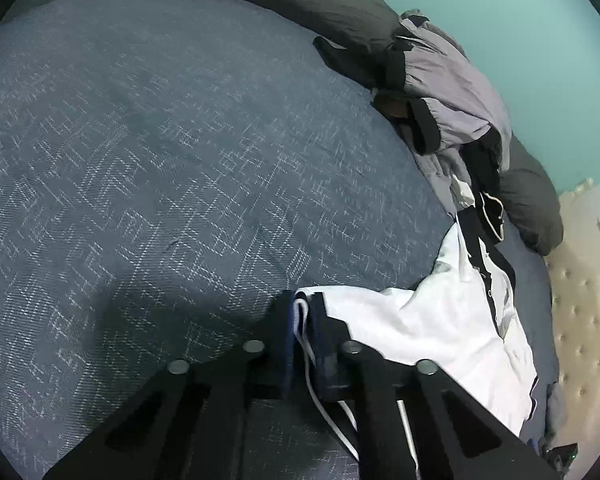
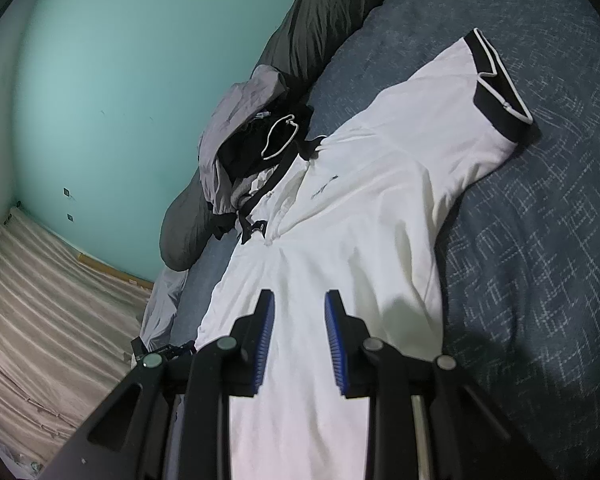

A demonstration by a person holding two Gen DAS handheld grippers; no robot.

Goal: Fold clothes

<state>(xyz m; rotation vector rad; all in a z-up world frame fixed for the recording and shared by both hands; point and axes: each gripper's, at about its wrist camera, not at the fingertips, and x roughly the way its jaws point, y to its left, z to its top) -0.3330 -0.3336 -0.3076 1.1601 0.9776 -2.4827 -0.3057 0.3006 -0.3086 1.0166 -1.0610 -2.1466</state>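
A white polo shirt (image 2: 364, 200) with black collar and black sleeve cuff (image 2: 496, 88) lies spread on the blue patterned bedspread (image 2: 540, 220). In the left wrist view the same white shirt (image 1: 432, 320) trails off to the right, and my left gripper (image 1: 305, 312) is shut on its white edge, which is pinched between the blue pads. My right gripper (image 2: 299, 320) hovers open just over the shirt's lower body, with white cloth showing between its fingers (image 2: 266, 320) but nothing clamped.
A heap of grey and black clothes (image 2: 244, 136) sits by the shirt's collar, against dark grey pillows (image 2: 320, 24). The same clothes heap (image 1: 444, 92) lies at the bed's right edge. A teal wall (image 2: 120, 60) and a striped mattress (image 2: 40, 300) lie beyond.
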